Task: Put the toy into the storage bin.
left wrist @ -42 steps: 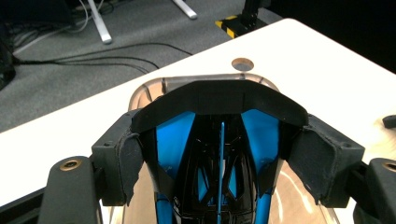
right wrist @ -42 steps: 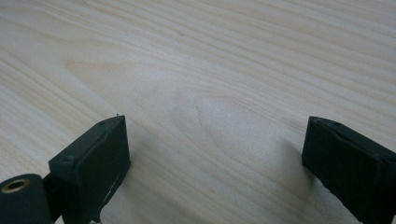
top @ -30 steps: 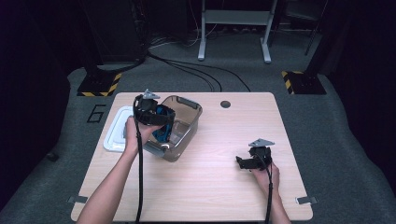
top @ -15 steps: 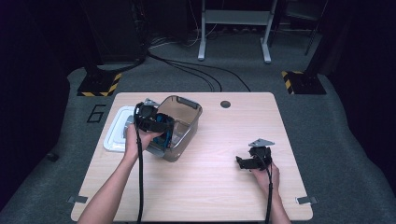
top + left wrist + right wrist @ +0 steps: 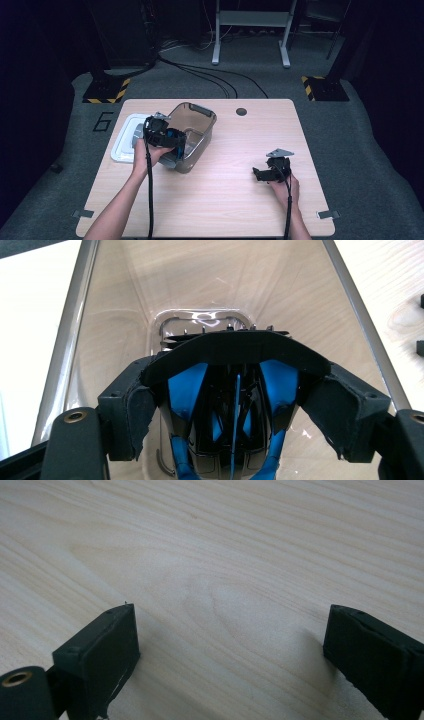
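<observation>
My left gripper (image 5: 175,142) is shut on a glossy black and blue plastic object (image 5: 232,440), its pads pressing on both sides. It holds the object in the mouth of a clear plastic bin (image 5: 200,112), which leans on the table's left half. In the left gripper view the object hangs in front of the bin's transparent bottom (image 5: 200,320). My right gripper (image 5: 259,174) rests low over the table at the right, jaws open, and the right gripper view has just bare wood (image 5: 225,580) between them.
A white lid (image 5: 125,142) lies flat at the table's left edge, just left of the bin. A dark round hole (image 5: 241,111) sits near the table's far edge. Past the table are cables, stand legs and yellow-black striped feet on grey floor.
My left gripper has sunk a little with the black and blue object, lower at the bin's mouth. The right gripper has kept still.
</observation>
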The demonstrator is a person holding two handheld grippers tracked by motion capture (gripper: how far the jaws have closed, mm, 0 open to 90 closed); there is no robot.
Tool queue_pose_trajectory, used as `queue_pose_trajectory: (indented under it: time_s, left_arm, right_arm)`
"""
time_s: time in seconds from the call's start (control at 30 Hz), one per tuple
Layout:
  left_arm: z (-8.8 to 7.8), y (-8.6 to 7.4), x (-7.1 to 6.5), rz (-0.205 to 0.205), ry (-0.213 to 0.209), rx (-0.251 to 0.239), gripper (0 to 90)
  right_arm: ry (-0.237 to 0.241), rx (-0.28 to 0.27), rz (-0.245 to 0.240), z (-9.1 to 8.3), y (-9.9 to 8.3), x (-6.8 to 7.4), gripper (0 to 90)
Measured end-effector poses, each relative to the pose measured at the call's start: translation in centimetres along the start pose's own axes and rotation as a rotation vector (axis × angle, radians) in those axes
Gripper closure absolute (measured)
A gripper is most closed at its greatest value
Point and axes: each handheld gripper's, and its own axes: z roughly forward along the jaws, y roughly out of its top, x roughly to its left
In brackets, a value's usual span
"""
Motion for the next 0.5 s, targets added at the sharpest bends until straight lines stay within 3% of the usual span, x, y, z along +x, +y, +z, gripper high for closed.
queue_pose_trajectory:
  time_s: [0.5]
  left_arm:
    - [0.06, -0.74, 0.11, 0.009, -0.015, 0.046, 24.7]
  right_arm:
    - [0.000, 0.000, 0.000, 0.00, 0.00, 0.00, 6.5]
